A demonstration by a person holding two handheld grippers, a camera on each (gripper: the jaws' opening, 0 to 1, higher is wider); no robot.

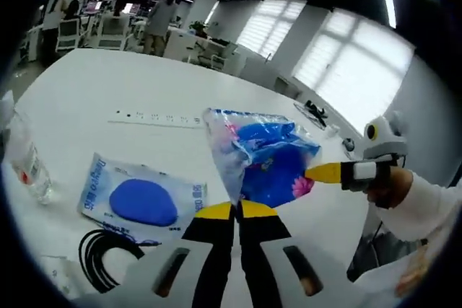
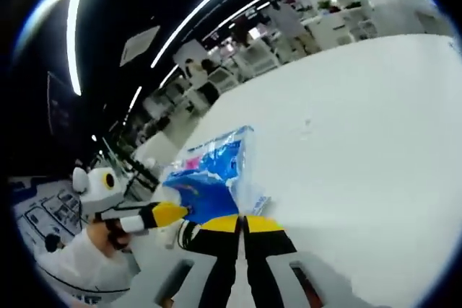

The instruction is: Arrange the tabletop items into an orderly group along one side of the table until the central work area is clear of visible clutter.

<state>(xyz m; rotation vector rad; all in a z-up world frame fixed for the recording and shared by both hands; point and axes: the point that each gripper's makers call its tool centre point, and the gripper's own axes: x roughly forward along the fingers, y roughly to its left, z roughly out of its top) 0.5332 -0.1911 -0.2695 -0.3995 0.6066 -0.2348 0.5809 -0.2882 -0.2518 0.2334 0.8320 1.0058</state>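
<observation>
A clear plastic bag (image 1: 263, 156) with blue contents and pink flower print hangs above the white table (image 1: 94, 84). My left gripper (image 1: 235, 210) is shut on its lower corner. My right gripper (image 1: 319, 172) comes in from the right, held by a hand, and pinches the bag's right edge. In the right gripper view the same bag (image 2: 209, 171) is caught at its near corner by my right gripper (image 2: 242, 223), and my left gripper (image 2: 177, 212) grips it from the left.
A flat packet with a blue oval (image 1: 144, 200) lies on the table below the bag. A coiled black cable (image 1: 108, 250) lies near it, and a clear bottle (image 1: 25, 164) stands at the left. A white power strip (image 1: 155, 117) lies further back. Desks and people fill the far room.
</observation>
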